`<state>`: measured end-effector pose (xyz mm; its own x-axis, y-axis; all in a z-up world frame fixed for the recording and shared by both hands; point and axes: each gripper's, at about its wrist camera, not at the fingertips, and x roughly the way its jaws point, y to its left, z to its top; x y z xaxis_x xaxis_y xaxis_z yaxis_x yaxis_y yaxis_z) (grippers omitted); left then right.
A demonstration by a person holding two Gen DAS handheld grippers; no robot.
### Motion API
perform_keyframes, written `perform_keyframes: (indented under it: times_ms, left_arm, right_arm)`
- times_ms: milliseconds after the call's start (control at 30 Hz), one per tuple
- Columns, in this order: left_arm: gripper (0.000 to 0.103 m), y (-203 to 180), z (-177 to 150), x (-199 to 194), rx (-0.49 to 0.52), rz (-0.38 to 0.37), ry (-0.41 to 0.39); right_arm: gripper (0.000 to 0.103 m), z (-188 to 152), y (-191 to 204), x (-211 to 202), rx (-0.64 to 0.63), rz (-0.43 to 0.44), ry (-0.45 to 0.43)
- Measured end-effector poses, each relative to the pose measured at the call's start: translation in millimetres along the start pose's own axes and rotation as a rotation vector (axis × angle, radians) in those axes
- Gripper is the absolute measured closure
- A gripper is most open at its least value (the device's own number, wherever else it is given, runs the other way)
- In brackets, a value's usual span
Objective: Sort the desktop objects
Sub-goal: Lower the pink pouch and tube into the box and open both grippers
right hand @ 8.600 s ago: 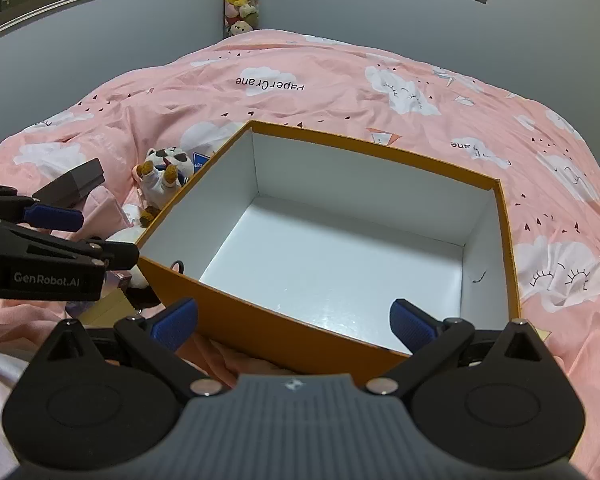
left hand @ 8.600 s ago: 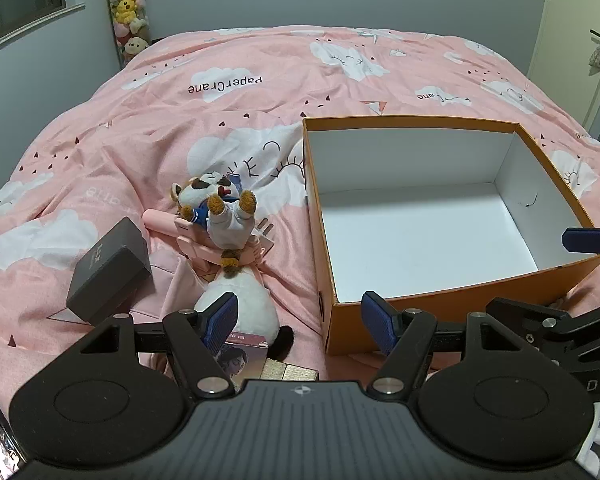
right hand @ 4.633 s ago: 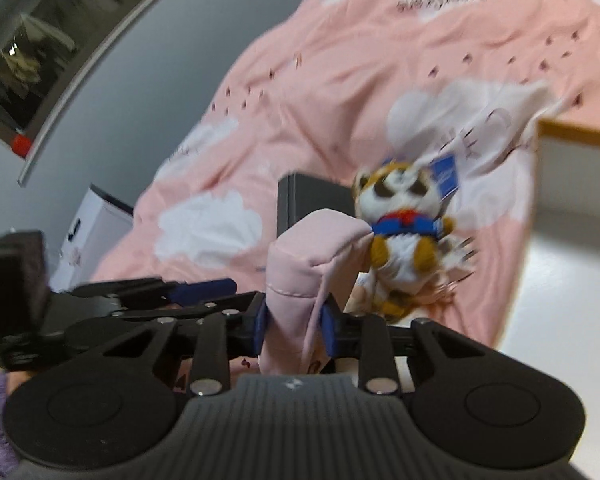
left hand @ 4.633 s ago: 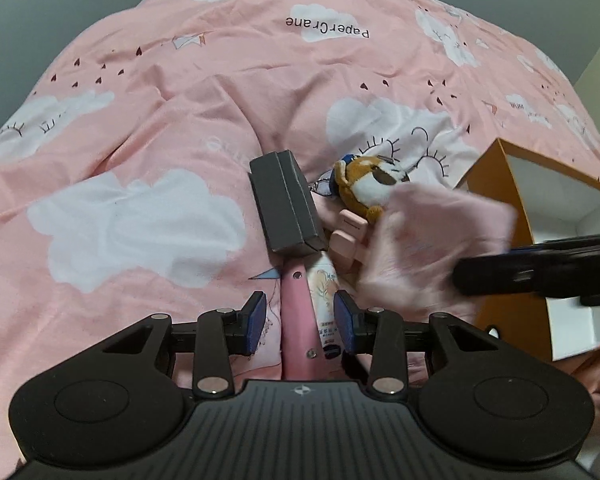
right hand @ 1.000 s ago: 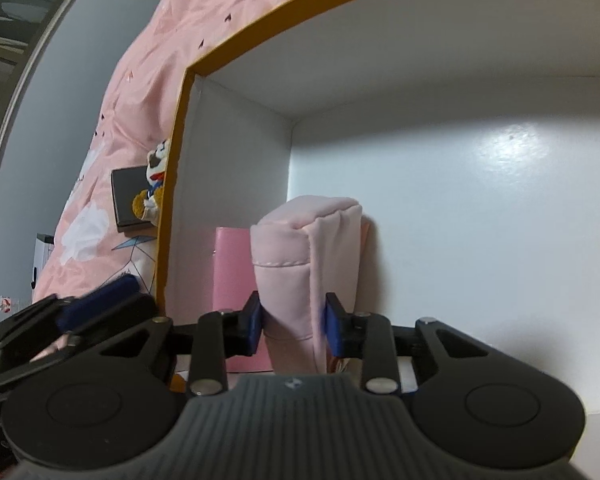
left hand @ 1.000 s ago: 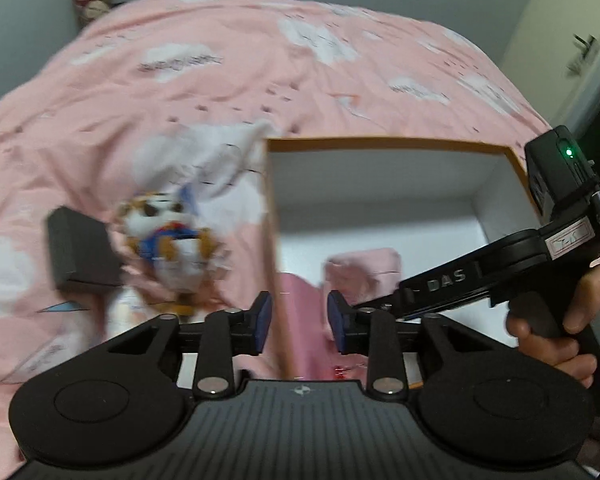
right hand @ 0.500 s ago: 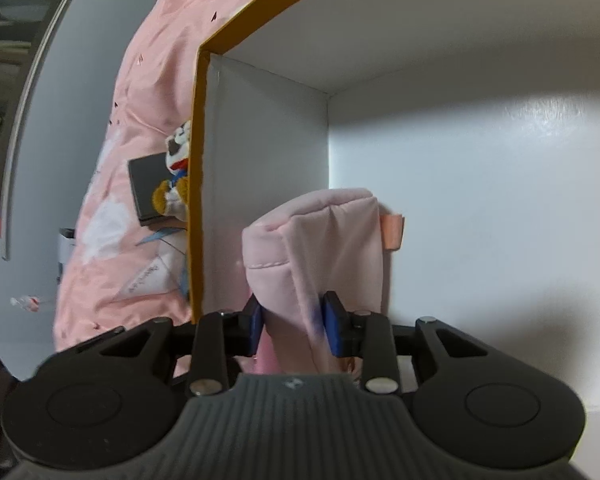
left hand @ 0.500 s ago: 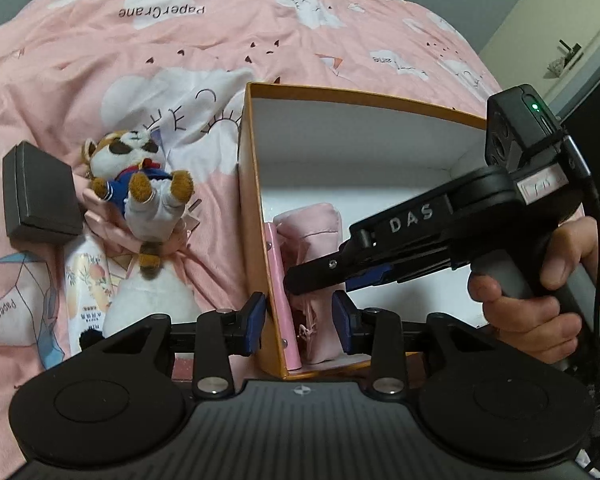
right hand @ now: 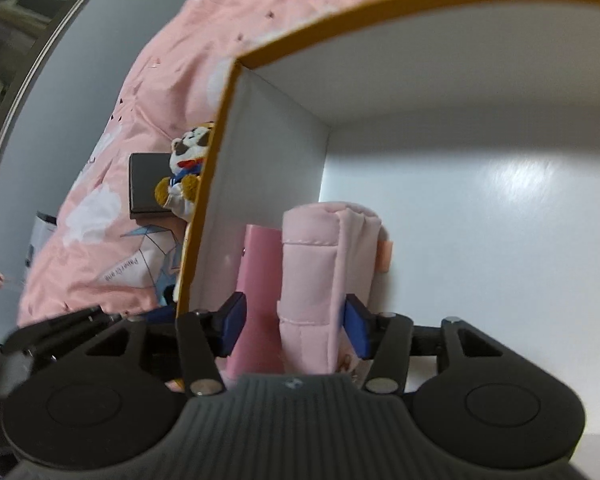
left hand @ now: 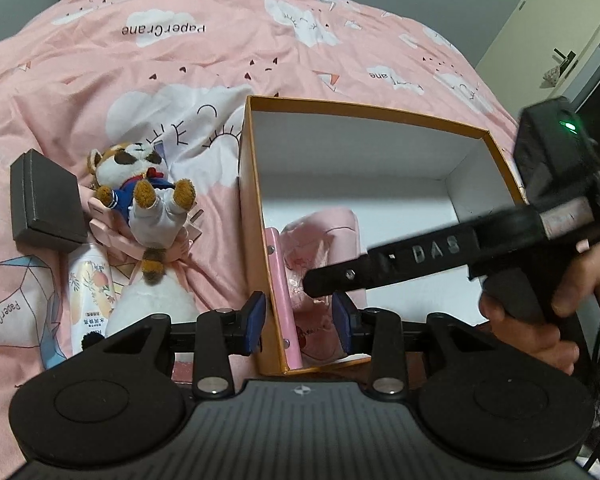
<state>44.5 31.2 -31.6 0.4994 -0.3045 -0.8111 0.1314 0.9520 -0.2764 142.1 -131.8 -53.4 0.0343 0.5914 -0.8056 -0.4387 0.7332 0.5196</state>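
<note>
An orange box (left hand: 380, 111) with a white inside lies on the pink bed. A pink padded pouch (right hand: 320, 280) and a flat pink case (right hand: 258, 284) stand in its near left corner; both show in the left wrist view, the pouch (left hand: 324, 236) and the case (left hand: 278, 276). My right gripper (right hand: 296, 324) is inside the box, its fingers open wider than the pouch and apart from it. My left gripper (left hand: 300, 320) is open and empty, straddling the box's left wall. A plush raccoon (left hand: 140, 196), a dark grey box (left hand: 44, 204) and a lotion tube (left hand: 86, 288) lie left of the box.
A white plush (left hand: 152, 300) lies under the raccoon. The box's floor (left hand: 400, 216) right of the pouch is bare white. A door (left hand: 556, 36) stands at the far right, and the grey wall (right hand: 112, 40) runs along the bed's left side.
My right gripper has opened and let go of the pink pouch, which now stands in the box corner beside the pink case. My left gripper has opened slightly and stayed at the box's left wall.
</note>
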Motion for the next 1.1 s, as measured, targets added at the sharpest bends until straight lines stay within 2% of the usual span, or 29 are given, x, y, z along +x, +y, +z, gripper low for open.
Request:
perform_keyframes:
  times_ms: [167,233,267,400,567,633,700,767,833,933,1100]
  left_arm:
    - [0.062,-0.5,-6.9,-1.8,0.000,0.017,-0.009]
    - [0.062,0.7,-8.6,-2.0,-0.006,0.022,-0.010]
    - [0.062,1.4,-9.8,-2.1,-0.009,0.020,-0.010]
    - [0.062,2.5,-12.2,-3.6,-0.008,0.015,-0.016]
    - [0.062,4.9,-12.6,-5.9,-0.016,-0.007,-0.029]
    - [0.062,6.7,-12.8,-5.7,-0.026,-0.018,-0.031]
    - [0.063,8.8,-13.2,-5.6,-0.033,-0.030,-0.033]
    - [0.063,9.8,-13.5,-5.6,-0.037,-0.037,-0.034]
    - [0.069,10.8,-13.7,-5.3,-0.038,-0.033,-0.030]
    - [0.069,15.2,-15.1,-3.4,-0.057,-0.036,-0.024]
    - [0.069,15.5,-15.8,-4.9,-0.056,-0.057,-0.032]
  right_arm:
    - [0.049,-19.1,16.7,-4.1,-0.088,-0.116,-0.087]
    - [0.064,-22.3,21.2,-1.7,-0.116,-0.162,-0.106]
    - [0.066,-22.9,22.8,1.1,-0.126,-0.180,-0.110]
    - [0.070,-15.1,27.8,-2.1,-0.139,-0.188,-0.070]
    - [0.070,1.6,33.1,-14.0,-0.152,-0.164,0.062]
    - [0.070,7.1,33.6,-9.6,-0.125,-0.151,0.107]
    - [0.070,10.3,37.0,1.9,-0.127,-0.174,0.135]
    - [0.070,10.6,39.2,14.7,-0.130,-0.189,0.144]
    - [0.071,10.1,40.2,21.7,-0.117,-0.147,0.158]
    - [0.070,9.1,40.3,26.3,-0.119,-0.131,0.147]
    - [0.059,2.7,32.8,19.1,-0.122,-0.096,0.095]
